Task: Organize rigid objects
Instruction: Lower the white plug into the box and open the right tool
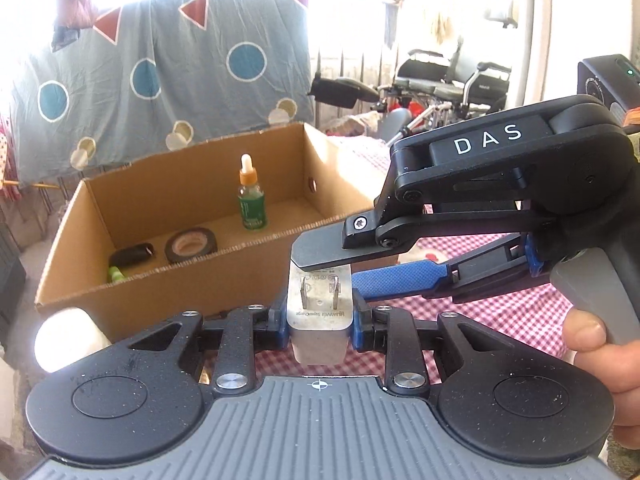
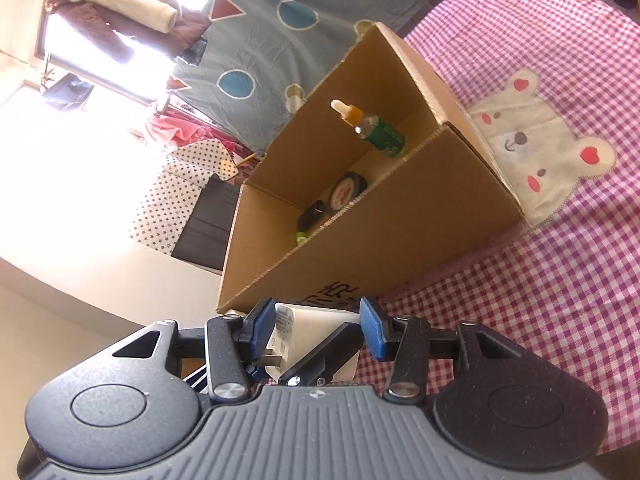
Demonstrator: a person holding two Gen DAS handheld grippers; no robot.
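Left wrist view: looks level along its own fingers, very close to a white charger [image 1: 320, 320], toward the open cardboard box [image 1: 192, 280] just beyond; the right gripper [image 1: 336, 264] enters from the right.

Right wrist view: rolled steeply (the box [image 2: 400, 216] appears tipped on its side), looking down over the checked tablecloth [image 2: 560, 280], close to the charger [image 2: 316, 328].

Shared: charger, box interior with dropper bottle [image 1: 252, 196] [image 2: 372, 128], tape roll [image 1: 191, 245] [image 2: 347, 192], blue hanging cloth [image 1: 160, 80] [image 2: 280, 20].
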